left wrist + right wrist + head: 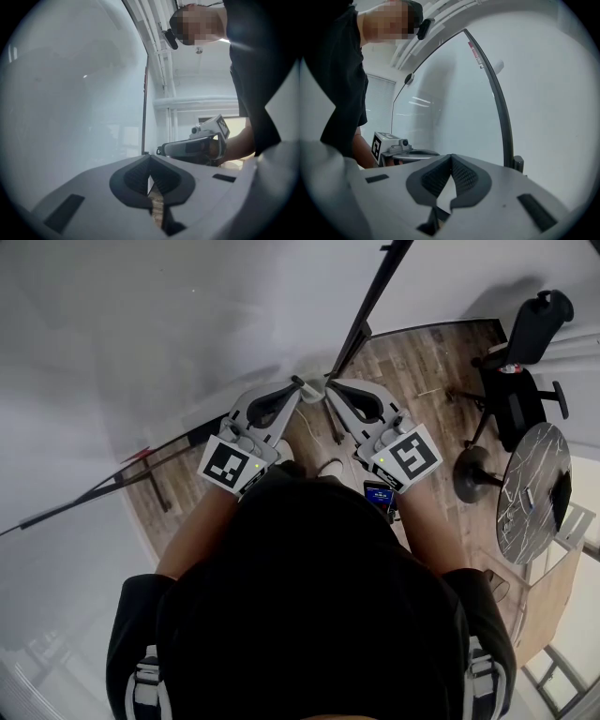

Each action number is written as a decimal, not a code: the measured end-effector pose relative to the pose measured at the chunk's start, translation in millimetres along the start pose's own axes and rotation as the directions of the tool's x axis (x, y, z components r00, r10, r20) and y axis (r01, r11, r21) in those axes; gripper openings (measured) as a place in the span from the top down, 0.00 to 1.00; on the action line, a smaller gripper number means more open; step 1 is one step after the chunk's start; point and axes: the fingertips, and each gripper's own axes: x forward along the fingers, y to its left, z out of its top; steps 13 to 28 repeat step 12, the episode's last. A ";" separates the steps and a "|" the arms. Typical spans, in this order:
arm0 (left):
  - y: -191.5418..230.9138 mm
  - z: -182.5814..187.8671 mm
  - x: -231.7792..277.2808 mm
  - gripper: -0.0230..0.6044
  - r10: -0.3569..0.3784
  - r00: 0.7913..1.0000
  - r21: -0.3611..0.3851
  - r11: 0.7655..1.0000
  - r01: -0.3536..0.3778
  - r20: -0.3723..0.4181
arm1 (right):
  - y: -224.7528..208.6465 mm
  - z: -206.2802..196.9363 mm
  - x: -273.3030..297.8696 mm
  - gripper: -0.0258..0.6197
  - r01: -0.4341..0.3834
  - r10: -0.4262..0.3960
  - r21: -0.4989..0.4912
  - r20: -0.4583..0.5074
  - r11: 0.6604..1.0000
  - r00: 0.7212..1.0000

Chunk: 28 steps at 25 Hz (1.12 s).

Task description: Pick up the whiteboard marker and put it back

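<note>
No whiteboard marker shows in any view. In the head view my two grippers are held level side by side in front of me, tips almost meeting, close to the whiteboard [141,324]. The left gripper [298,384] has its jaws closed tip to tip with nothing between them; the left gripper view shows the same [150,161]. Likewise the right gripper [330,386] is shut and empty, as its own view confirms [451,157]. Each gripper view catches the other gripper off to the side: the right gripper [197,145] and the left gripper [396,149].
The whiteboard's dark frame bar [370,301] runs up past the gripper tips, and its curved edge [499,108] rises right of the right jaws. Stand legs [155,479] rest on the wood floor. A black office chair [525,352] and a round marble table [534,493] stand at the right.
</note>
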 end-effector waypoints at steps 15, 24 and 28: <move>-6.1 5.5 -6.3 0.96 0.006 1.000 0.001 1.000 -0.006 0.001 | 15.7 5.2 2.2 0.96 -0.031 0.031 -0.016 -0.010 0.999 0.999; -6.1 5.5 -6.3 0.96 0.006 1.000 0.001 1.000 -0.006 0.001 | 15.7 5.2 2.2 0.96 -0.031 0.031 -0.016 -0.010 0.999 0.999; -6.1 5.5 -6.3 0.96 0.006 1.000 0.001 1.000 -0.006 0.001 | 15.7 5.2 2.2 0.96 -0.031 0.031 -0.016 -0.010 0.999 0.999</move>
